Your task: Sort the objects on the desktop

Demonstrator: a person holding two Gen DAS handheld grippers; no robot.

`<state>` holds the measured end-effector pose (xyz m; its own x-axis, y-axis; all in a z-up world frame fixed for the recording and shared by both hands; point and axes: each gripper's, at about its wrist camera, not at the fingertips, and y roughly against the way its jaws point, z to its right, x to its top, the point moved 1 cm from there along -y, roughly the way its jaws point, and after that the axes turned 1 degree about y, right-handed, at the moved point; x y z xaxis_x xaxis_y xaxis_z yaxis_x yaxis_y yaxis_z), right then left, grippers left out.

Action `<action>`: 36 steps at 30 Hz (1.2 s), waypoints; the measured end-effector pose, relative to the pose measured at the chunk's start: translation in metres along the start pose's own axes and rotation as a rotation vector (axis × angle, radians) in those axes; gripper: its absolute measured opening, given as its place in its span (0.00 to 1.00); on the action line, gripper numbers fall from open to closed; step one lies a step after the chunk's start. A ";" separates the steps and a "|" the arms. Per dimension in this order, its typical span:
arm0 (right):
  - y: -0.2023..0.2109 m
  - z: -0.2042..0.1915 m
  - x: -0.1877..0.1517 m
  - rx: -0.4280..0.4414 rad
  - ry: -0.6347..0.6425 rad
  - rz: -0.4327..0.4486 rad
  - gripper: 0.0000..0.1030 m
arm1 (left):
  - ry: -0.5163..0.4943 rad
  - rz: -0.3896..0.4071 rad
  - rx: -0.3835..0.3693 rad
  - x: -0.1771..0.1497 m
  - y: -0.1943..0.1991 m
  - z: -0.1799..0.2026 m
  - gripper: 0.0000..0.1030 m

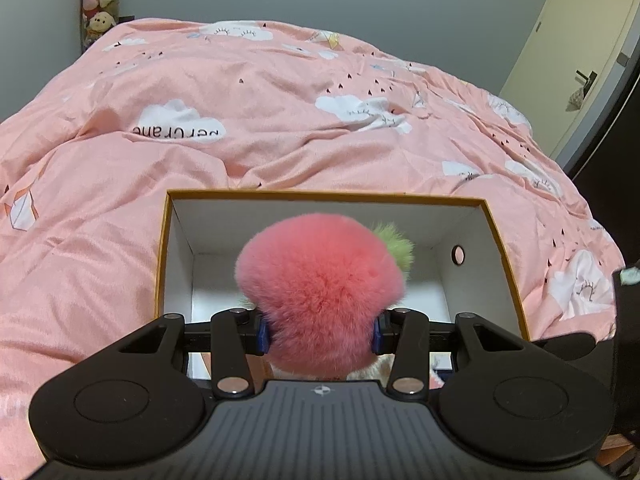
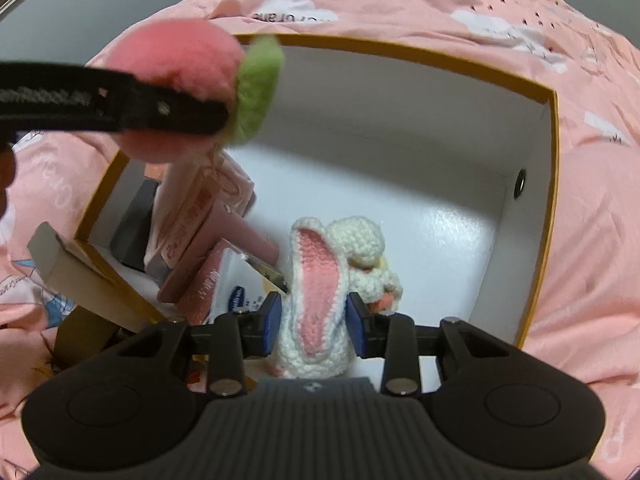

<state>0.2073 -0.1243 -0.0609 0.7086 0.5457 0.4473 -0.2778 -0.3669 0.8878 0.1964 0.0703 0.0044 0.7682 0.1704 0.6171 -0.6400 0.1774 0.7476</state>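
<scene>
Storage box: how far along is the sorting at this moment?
Done: pink packets already lie in the box's left corner. In hand: the left gripper grips a fluffy pink strawberry plush above the box, and the right gripper grips a crocheted bunny low inside it. Left: releasing both; a small carton leans outside the rim.

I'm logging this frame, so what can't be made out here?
- Left wrist view: the pompom hides the box floor.
- Right wrist view: the rabbit body, cut off by the right tool.
- Right wrist view: packet print, too blurred to read.
</scene>
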 end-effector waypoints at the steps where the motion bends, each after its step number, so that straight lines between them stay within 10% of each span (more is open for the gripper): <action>1: -0.001 0.002 -0.002 0.002 -0.008 0.003 0.38 | 0.003 0.009 0.001 0.002 0.001 -0.001 0.48; 20: 0.029 0.014 -0.013 -0.015 -0.008 0.050 0.38 | -0.076 0.072 0.119 0.012 -0.015 -0.007 0.48; 36: -0.019 0.013 -0.009 0.012 -0.081 -0.066 0.29 | -0.145 -0.075 0.068 -0.011 -0.038 -0.001 0.48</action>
<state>0.2147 -0.1325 -0.0831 0.7751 0.5066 0.3776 -0.2217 -0.3417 0.9133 0.2123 0.0625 -0.0312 0.8111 0.0164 0.5846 -0.5823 0.1170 0.8045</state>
